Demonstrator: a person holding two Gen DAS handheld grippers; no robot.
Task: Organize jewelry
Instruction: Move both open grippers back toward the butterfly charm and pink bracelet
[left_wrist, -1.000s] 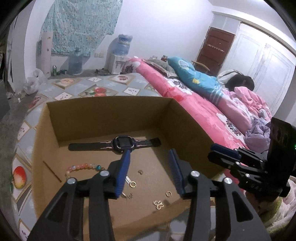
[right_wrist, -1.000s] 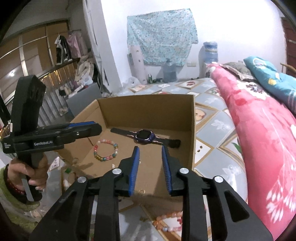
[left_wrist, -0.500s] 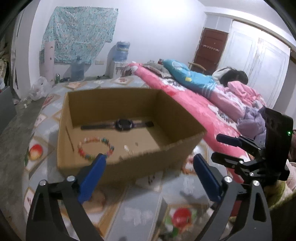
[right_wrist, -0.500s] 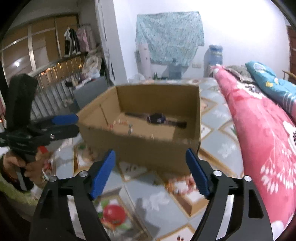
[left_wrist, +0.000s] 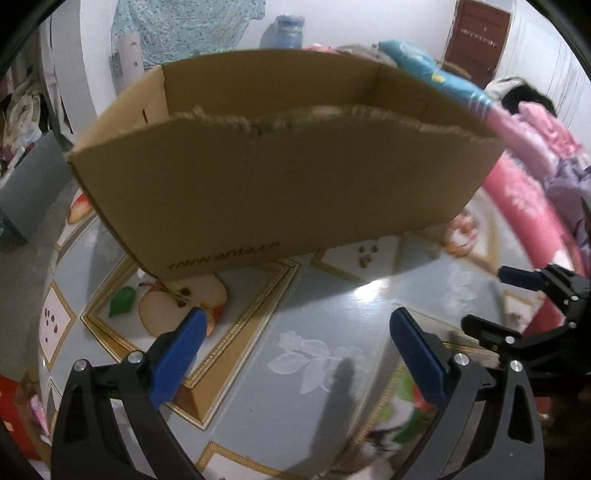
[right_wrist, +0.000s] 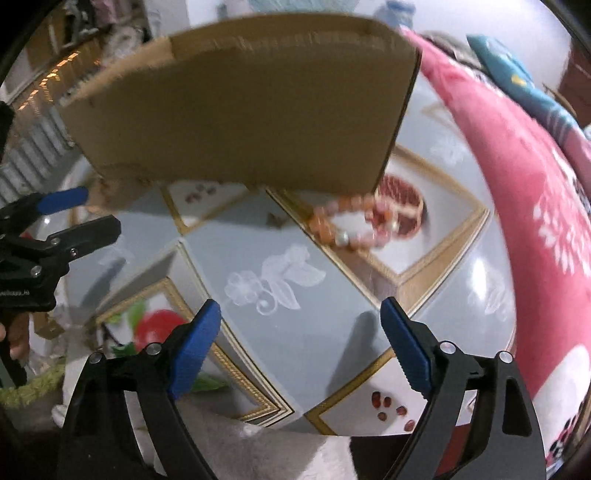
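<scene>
A bracelet of round orange and pale beads (right_wrist: 347, 225) lies on the glossy fruit-patterned table cover (right_wrist: 295, 314), just beside the near right corner of the brown corrugated cardboard box (left_wrist: 280, 177), partly over a printed pomegranate; motion blur softens the beads. Half a second ago both cameras looked down into the box at the black watch and the multicoloured bead ring on its floor. Now both sit lower and closer, so the box's outer wall fills each view and the contents are hidden. The wall is matte, with a ragged torn top edge and faint printed lettering near its base. The left gripper (left_wrist: 295, 336) has its blue ribbed pads spread wide over bare cover, nothing between them, where a second ago they stood narrower. The right gripper (right_wrist: 301, 328) is opening, its pads wide apart and empty over the white flower print, short of the bracelet. A pink floral quilt (right_wrist: 535, 192) borders the cover on the right.
</scene>
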